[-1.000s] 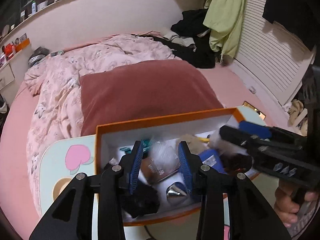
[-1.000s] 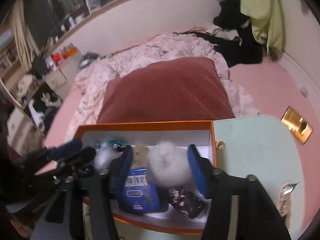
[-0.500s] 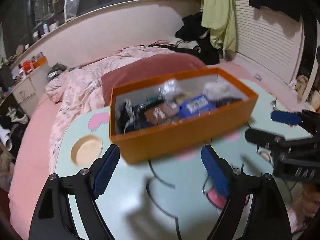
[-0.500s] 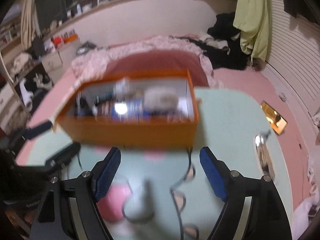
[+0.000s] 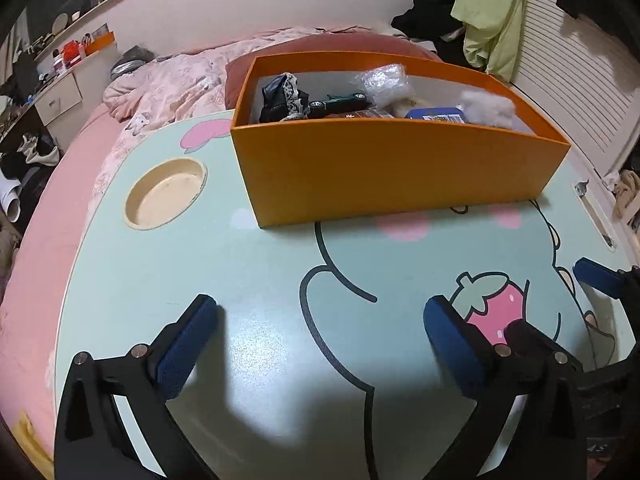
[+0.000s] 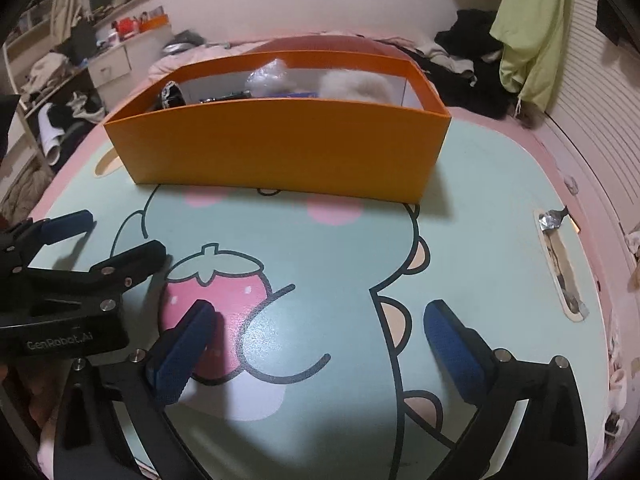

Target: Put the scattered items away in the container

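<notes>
claws spread wide, box full

box (image 5: 396,168) of orange card sits on the far half of the table (image 5: 256,280), its long wall facing the cameras. inside, from left to right in the left wrist view: a black lace-trimmed bundle (image 5: 282,98), a dark green toy car (image 5: 340,101), a crinkled clear bag (image 5: 382,80), a blue packet (image 5: 436,114) and a grey-white fluff ball (image 5: 486,108). the right wrist view shows the same box (image 6: 280,148) lower on, with only the bag (image 6: 266,76) and the fluff ball (image 6: 356,86) rising above its rim.

the table is pale green with a printed cartoon figure and a pink strawberry (image 5: 494,312). a round cup recess (image 5: 166,192) lies near its left edge, just left of the box. a slot (image 6: 560,268) runs along the right edge, with a scrap of foil (image 6: 552,220) at its far end.

left claw (image 5: 320,340) is released, blue pads (image 5: 186,344) far apart, grasping nothing, above the near part of the table and well apart from the box. right claw (image 6: 320,344) is likewise released and holds nothing, over the strawberry print. each claw shows at the edge of the other's view: the left claw (image 6: 104,236) sits just left of the right one.

beyond the table is a bed with a pink quilt (image 5: 168,84) and a dark red pillow (image 5: 332,44) behind the box.
</notes>
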A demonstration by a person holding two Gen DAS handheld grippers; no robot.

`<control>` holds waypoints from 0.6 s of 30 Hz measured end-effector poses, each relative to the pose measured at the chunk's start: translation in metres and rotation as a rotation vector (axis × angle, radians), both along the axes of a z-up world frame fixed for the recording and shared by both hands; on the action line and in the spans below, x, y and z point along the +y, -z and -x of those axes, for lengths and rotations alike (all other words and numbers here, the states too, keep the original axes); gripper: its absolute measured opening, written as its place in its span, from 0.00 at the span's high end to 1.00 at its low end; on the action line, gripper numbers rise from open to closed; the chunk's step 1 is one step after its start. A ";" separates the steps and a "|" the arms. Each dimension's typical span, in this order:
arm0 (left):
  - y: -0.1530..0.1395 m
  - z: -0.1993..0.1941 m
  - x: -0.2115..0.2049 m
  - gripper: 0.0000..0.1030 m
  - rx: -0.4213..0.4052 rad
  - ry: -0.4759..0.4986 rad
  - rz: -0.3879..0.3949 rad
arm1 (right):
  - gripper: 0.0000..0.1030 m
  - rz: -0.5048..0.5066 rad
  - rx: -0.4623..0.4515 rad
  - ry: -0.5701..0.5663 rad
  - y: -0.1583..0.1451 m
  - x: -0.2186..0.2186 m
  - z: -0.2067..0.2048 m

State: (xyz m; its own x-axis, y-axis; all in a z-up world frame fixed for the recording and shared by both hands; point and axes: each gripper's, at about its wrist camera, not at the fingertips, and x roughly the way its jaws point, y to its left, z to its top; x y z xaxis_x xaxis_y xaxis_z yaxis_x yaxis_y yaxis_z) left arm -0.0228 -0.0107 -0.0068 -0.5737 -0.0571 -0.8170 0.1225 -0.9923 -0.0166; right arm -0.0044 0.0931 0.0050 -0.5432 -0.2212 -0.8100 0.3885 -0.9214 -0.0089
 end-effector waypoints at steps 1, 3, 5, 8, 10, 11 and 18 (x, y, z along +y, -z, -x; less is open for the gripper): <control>0.001 -0.001 0.000 0.00 0.000 0.001 0.000 | 0.00 0.002 0.004 0.000 0.001 0.001 -0.001; 0.004 -0.002 0.000 0.00 0.001 0.002 0.000 | 0.00 0.006 0.011 0.000 0.002 0.002 -0.002; 0.005 -0.004 0.000 0.00 0.001 0.002 0.000 | 0.00 0.009 0.013 0.000 0.004 0.002 -0.003; -0.003 -0.006 -0.005 0.00 -0.015 -0.009 -0.001 | 0.00 0.011 0.016 -0.002 0.004 0.001 -0.007; -0.009 -0.011 -0.004 0.00 -0.009 -0.040 0.005 | 0.00 0.014 0.017 -0.004 0.003 0.002 -0.007; -0.010 -0.015 -0.003 0.00 -0.003 -0.045 0.006 | 0.00 0.016 0.017 0.000 0.003 0.003 -0.007; -0.012 -0.025 -0.003 0.00 0.018 -0.018 0.004 | 0.00 0.010 0.025 0.101 0.002 0.012 -0.013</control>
